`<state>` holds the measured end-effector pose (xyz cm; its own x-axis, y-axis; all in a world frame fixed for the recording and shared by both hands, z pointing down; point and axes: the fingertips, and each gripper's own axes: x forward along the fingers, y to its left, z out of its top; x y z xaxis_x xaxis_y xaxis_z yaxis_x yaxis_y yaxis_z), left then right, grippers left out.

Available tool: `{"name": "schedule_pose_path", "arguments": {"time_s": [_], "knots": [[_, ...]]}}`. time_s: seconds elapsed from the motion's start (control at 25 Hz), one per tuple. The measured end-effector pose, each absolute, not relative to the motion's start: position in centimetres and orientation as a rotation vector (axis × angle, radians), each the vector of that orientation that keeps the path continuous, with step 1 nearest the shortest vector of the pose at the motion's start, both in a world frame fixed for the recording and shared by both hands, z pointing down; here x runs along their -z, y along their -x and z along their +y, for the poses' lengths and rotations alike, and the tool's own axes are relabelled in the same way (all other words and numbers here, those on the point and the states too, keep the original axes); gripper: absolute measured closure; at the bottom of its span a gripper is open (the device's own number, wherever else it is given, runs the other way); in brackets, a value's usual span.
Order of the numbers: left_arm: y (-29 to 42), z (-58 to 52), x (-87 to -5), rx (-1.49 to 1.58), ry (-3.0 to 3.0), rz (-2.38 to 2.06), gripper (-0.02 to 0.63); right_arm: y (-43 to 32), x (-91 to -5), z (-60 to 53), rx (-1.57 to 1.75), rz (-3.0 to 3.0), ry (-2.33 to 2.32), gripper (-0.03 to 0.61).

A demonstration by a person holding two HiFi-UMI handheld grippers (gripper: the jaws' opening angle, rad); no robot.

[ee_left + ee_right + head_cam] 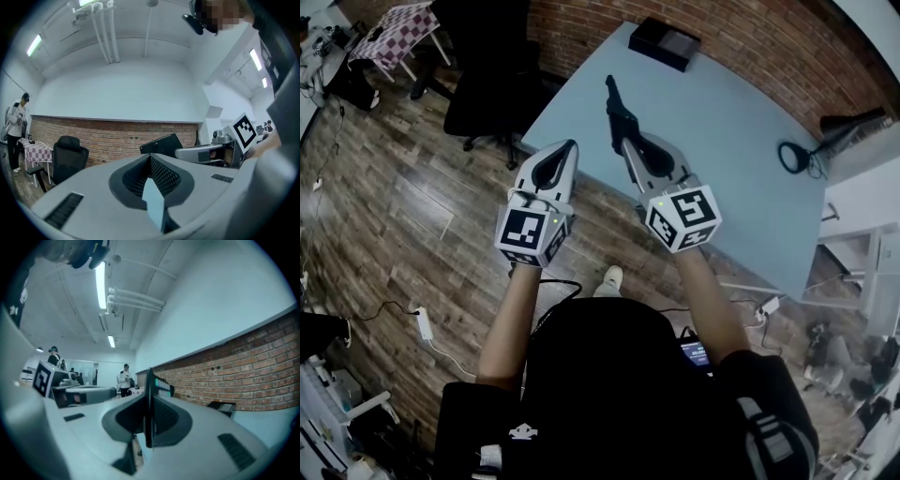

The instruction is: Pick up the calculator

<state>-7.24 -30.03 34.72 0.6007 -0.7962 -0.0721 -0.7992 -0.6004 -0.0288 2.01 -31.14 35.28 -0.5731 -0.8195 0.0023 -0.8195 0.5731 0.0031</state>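
— Grippers come first: how are the jaws seen?

— Nearest, two arms (511, 319) are stretched out above the floor (412, 216). The left gripper (572, 148) is closed, its jaw tips brought together with nothing caught between them. The right gripper (626, 142), just to its right, is clamped on the calculator (617, 108).

— Where is the calculator found?

— It is held on edge between the right jaws. Its far end is pushed out well beyond their tips, over the near-left part of the table (722, 122). In the right gripper view it is seen edge-on, with its keys turned to the right.

— What is seen farther off?

— The left jaw tips are held over the table's near edge. A black ring (795, 157) is laid at the table's right side. A black box (665, 43) is set at the far end, close to the brick wall (750, 37). A black chair (492, 66) is parked on the floor, left of the table.
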Motion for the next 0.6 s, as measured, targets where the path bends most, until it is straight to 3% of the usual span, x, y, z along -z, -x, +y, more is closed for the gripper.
{"name": "schedule_pose_path", "arguments": {"time_s": [0.6], "knots": [[11.7, -25.2, -34.3, -0.084, 2.797, 1.321, 0.611, 2.9, -34.5, -26.0, 0.009, -2.764, -1.499, 0.531]]}}
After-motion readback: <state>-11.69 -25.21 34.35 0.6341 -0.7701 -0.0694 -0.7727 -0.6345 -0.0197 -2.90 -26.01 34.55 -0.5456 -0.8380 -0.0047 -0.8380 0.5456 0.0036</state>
